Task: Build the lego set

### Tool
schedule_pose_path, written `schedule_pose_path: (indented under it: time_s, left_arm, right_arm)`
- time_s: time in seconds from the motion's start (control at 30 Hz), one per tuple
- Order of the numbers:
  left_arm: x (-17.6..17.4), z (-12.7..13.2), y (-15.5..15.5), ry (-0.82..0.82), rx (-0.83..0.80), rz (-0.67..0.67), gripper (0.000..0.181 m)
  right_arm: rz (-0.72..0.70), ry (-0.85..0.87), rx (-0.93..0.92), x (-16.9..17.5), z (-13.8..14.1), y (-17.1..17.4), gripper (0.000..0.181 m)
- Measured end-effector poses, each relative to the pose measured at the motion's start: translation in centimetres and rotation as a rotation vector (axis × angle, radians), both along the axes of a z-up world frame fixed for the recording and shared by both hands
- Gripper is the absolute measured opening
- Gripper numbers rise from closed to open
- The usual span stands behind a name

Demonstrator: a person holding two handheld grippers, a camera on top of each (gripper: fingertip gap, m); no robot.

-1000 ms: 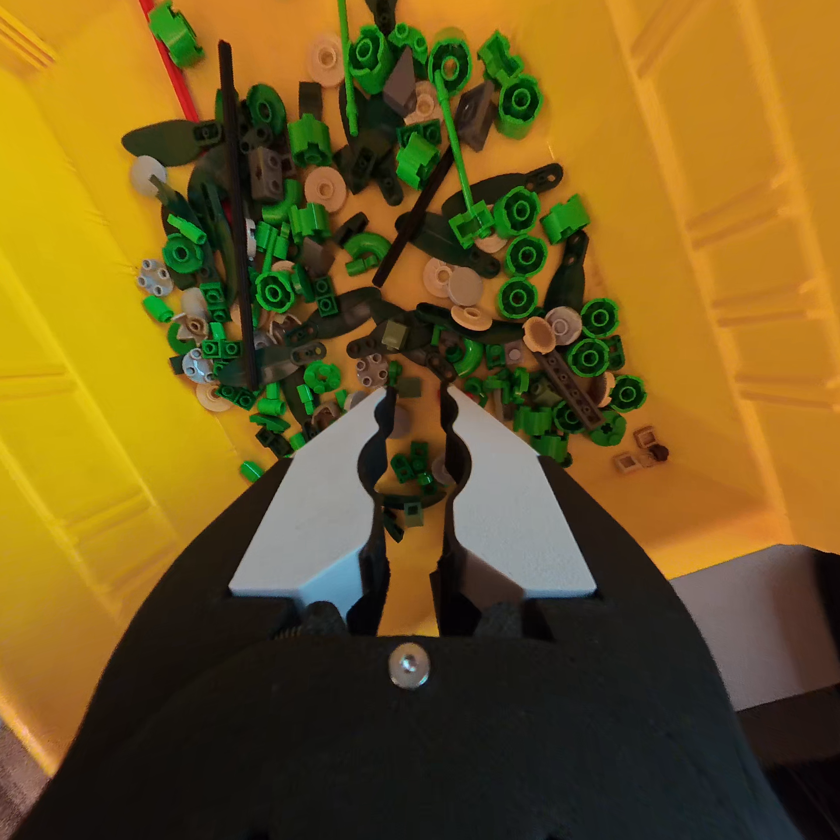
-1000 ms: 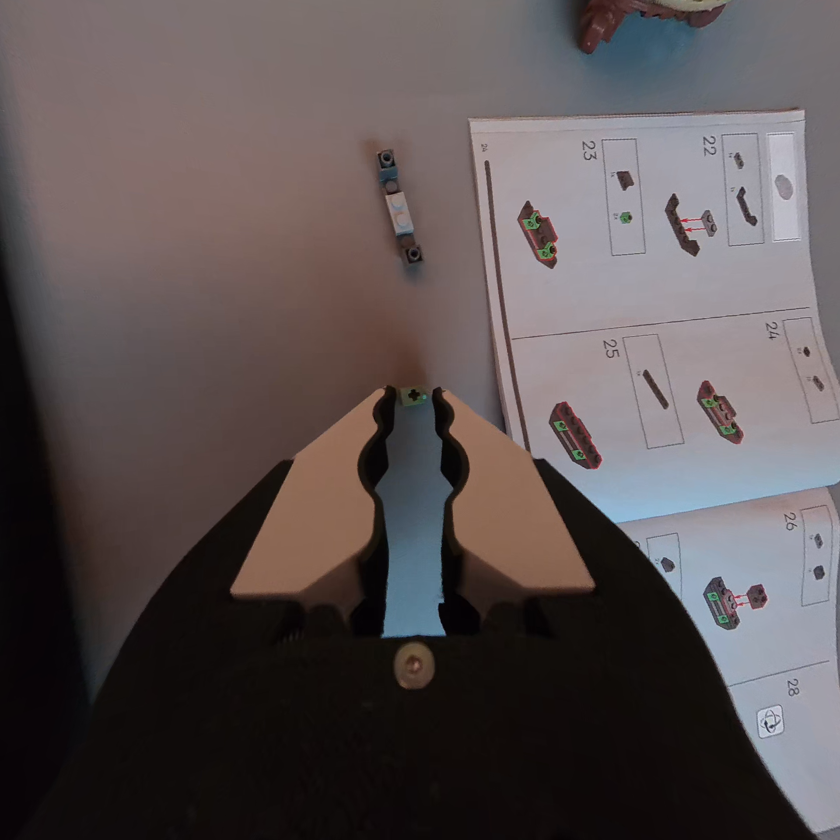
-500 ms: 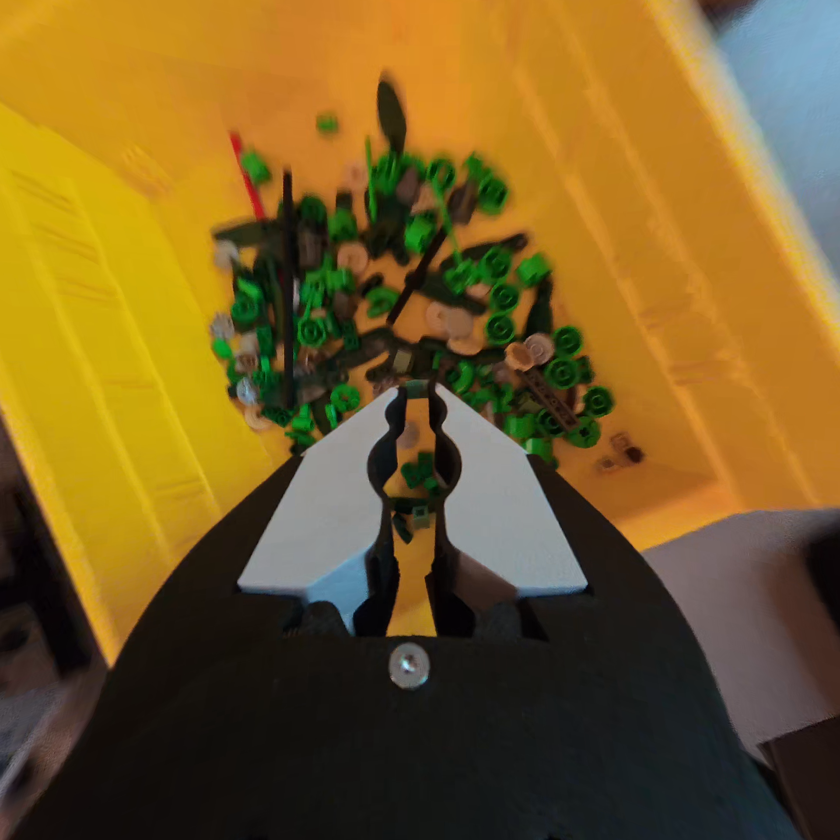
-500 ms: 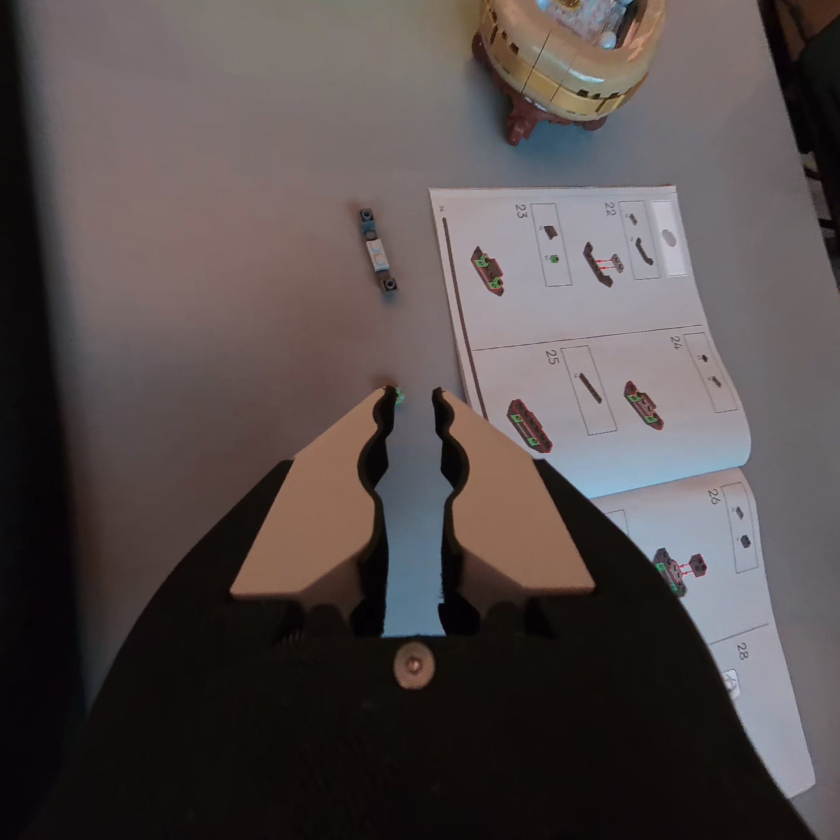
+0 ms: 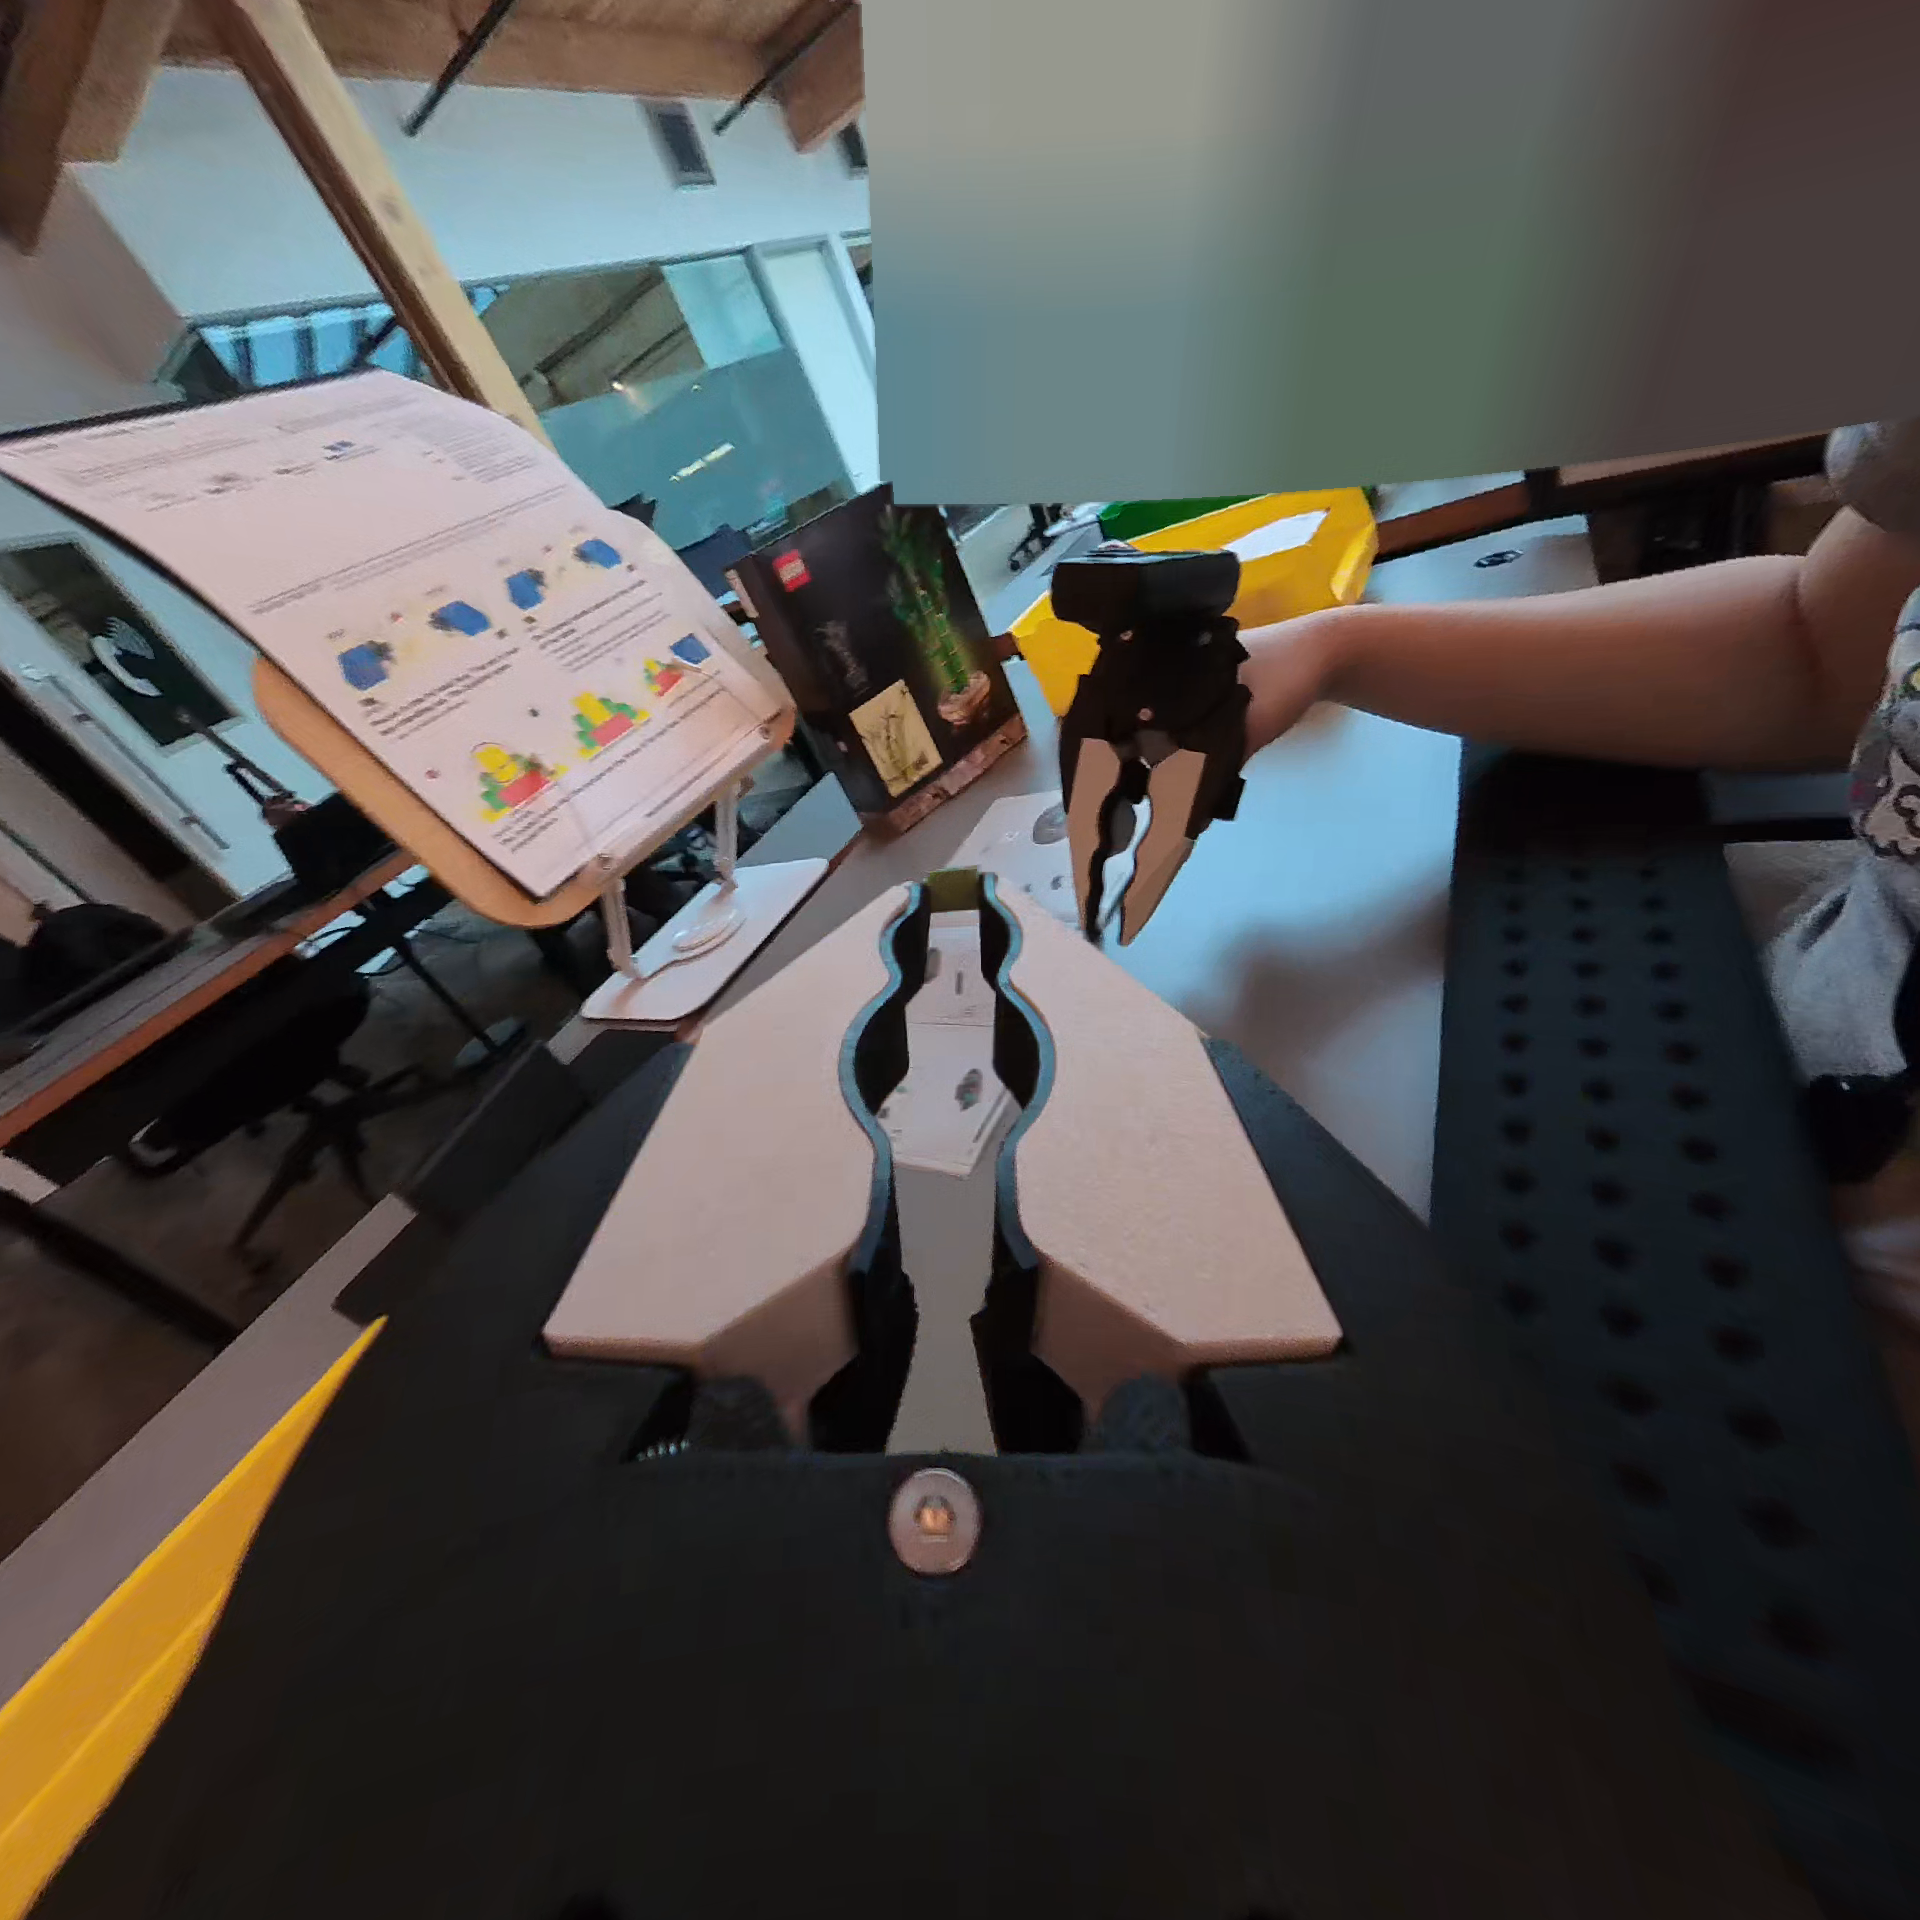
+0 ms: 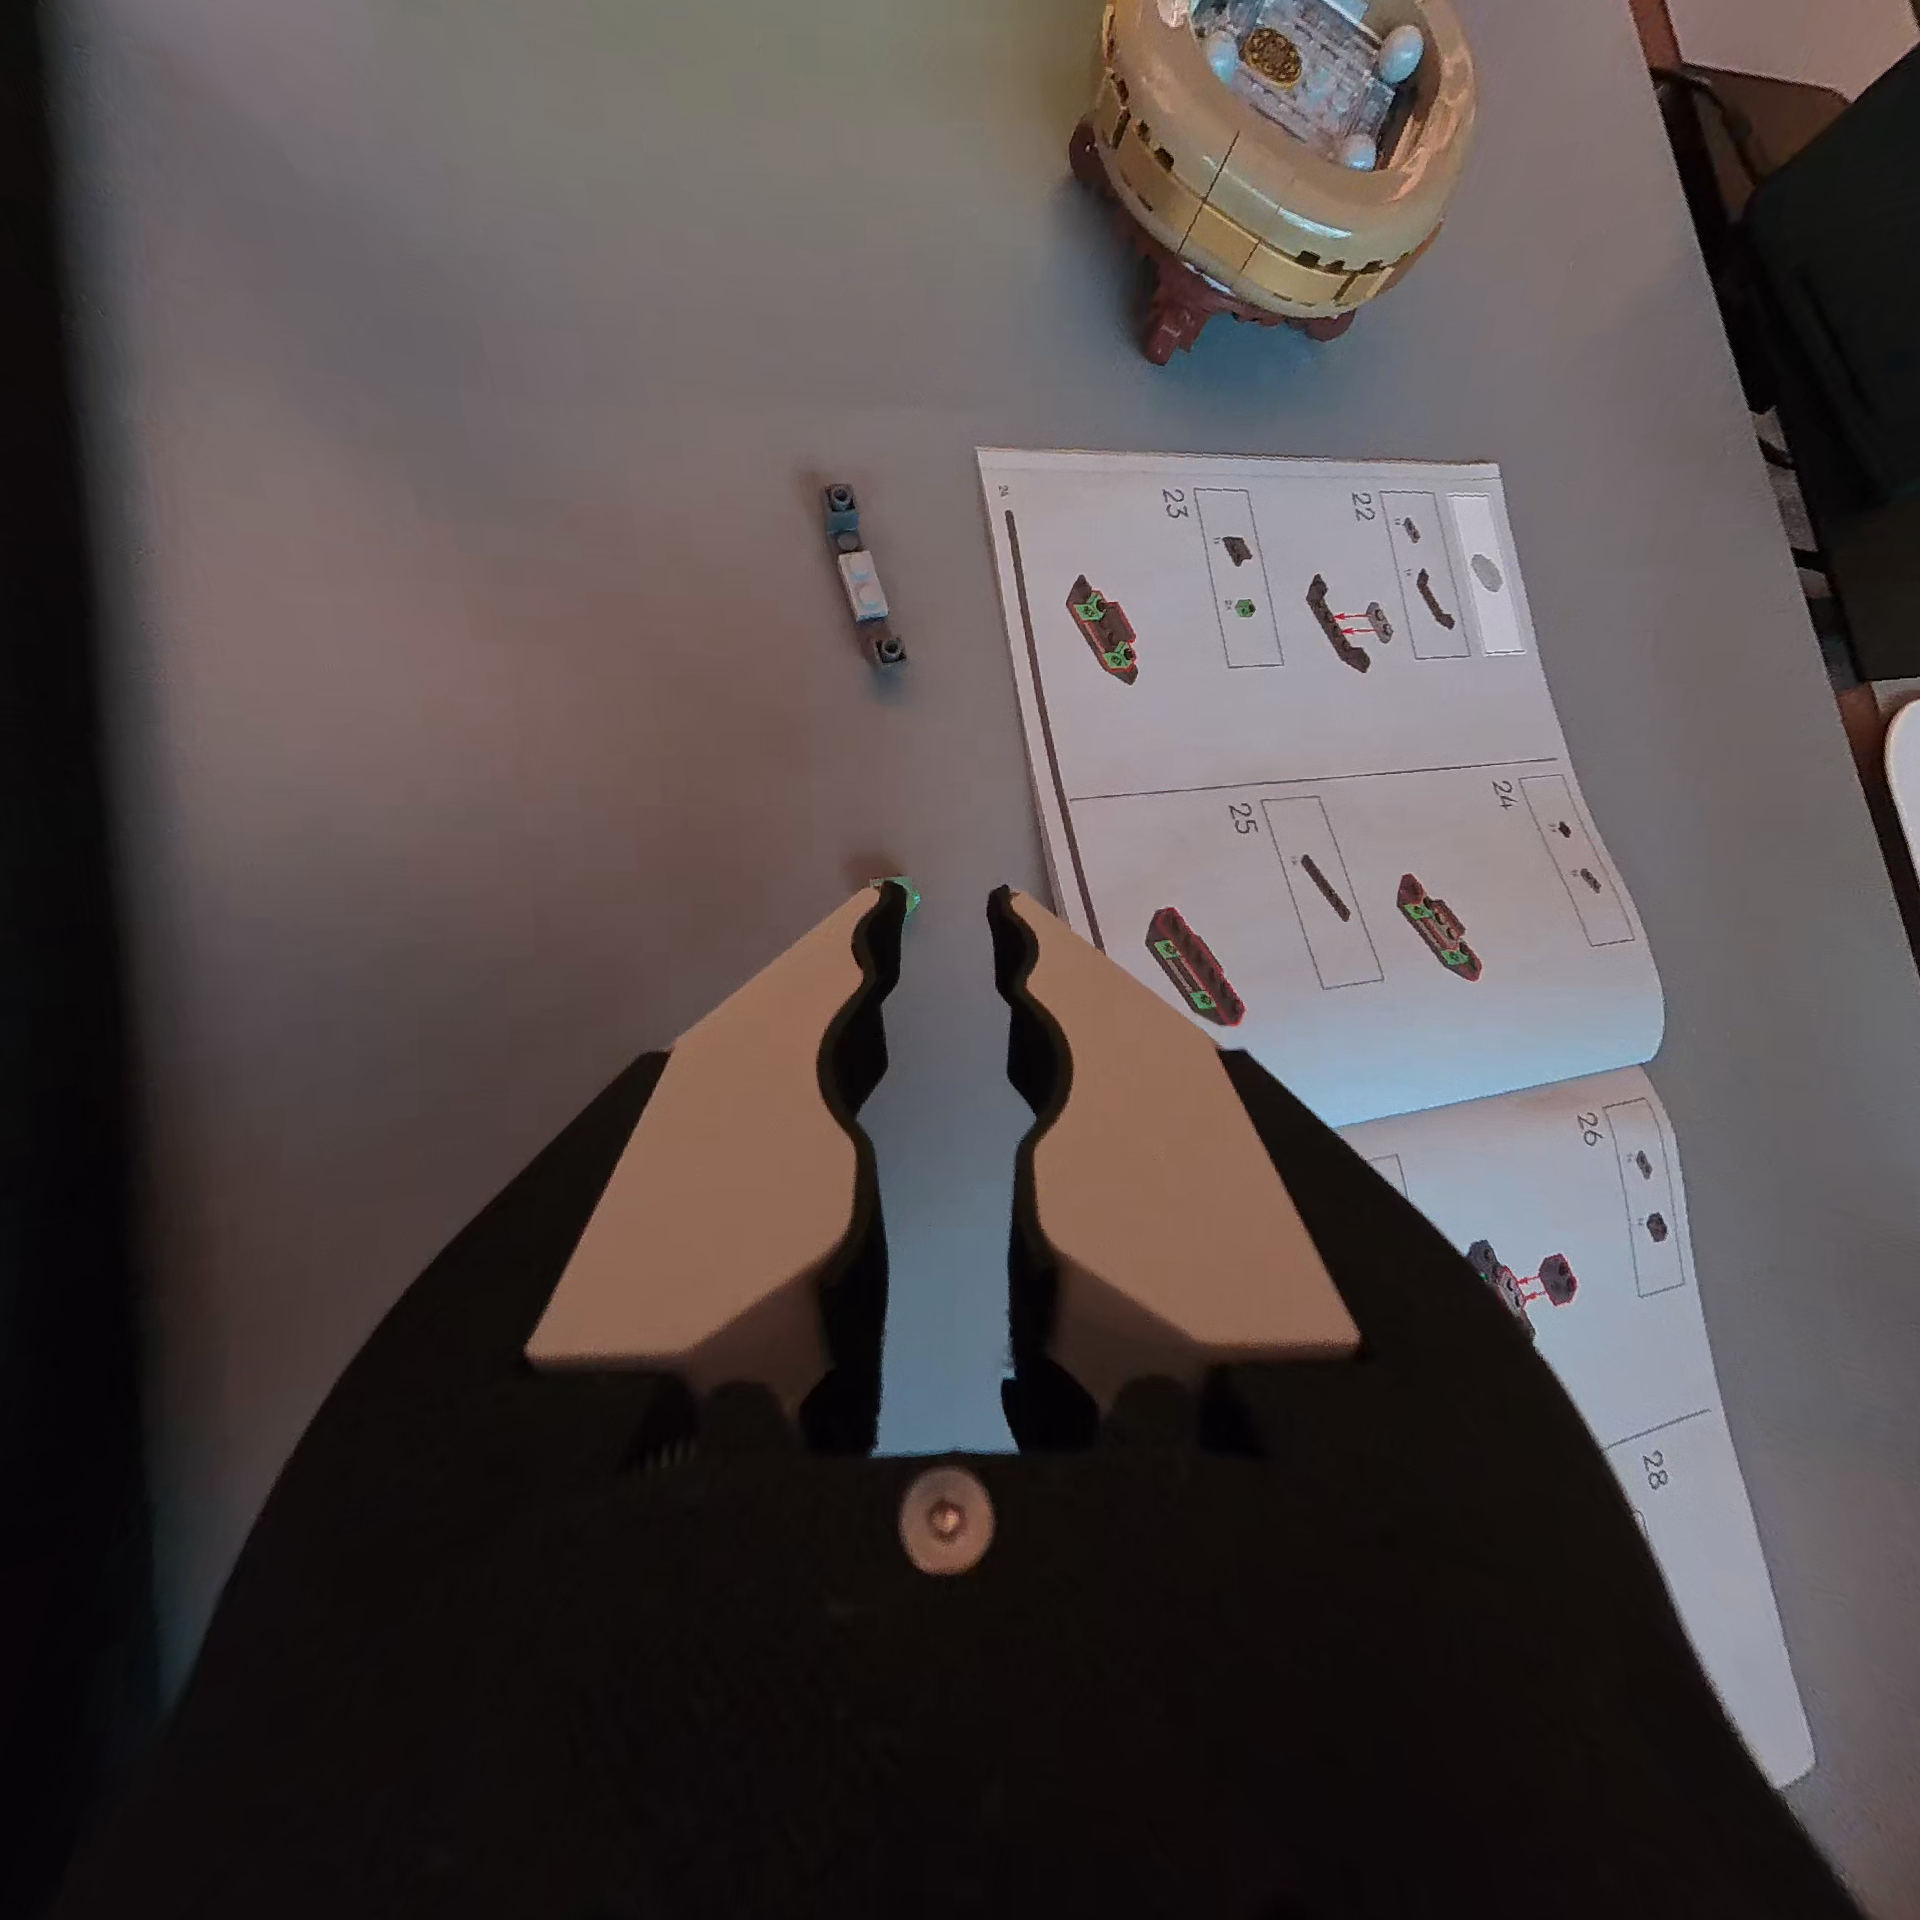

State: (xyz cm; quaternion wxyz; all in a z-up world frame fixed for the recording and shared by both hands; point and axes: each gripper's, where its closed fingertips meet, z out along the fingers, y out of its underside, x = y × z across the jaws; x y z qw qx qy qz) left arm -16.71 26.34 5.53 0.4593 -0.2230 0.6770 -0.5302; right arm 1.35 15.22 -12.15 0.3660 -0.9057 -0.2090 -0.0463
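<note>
Here the tan round pot [image 6: 1288,177] holds pale stones [image 6: 1397,47] and grey plates.

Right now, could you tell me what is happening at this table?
A person is building a lego set with a hand-held gripper in each hand. The left gripper is shut on a small olive-green piece, held up in the air. The right gripper is open above the grey table, with a tiny green piece at one fingertip; whether that piece lies on the table is unclear. An open instruction booklet, a short grey sub-assembly and a tan pot model lie nearby.
</note>
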Motion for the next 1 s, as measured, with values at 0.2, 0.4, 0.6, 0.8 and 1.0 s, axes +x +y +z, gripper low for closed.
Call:
schedule_pose_path:
  time_s: [0.2, 0.4, 0.6, 0.8, 1.0]
  left_arm:
    - [4.3, -5.1, -5.5, 0.251, 0.097, -0.036, 0.008]
    - [9.2, -13.7, -8.4, 0.501, 0.301, 0.027, 0.008]
    - [11.0, -18.9, -8.4, 0.651, 0.433, 0.053, 0.007]
    - [11.5, -20.1, -8.8, 0.700, 0.439, 0.031, 0.007]
    - [12.2, -20.4, -9.2, 0.698, 0.439, 0.023, 0.007]
  right_arm:
    - [-0.121, -0.005, 0.105, 2.5, 1.8, 0.2, 0.015]
    - [-0.199, -0.004, 0.170, 4.1, 3.1, -0.1, 0.015]
    - [-0.230, 0.000, 0.153, 4.7, 2.7, -0.3, 0.015]
    - [-0.225, -0.012, 0.125, 4.6, 2.1, -0.3, 0.015]
    - [-0.227, -0.021, 0.104, 4.7, 1.6, -0.4, 0.015]
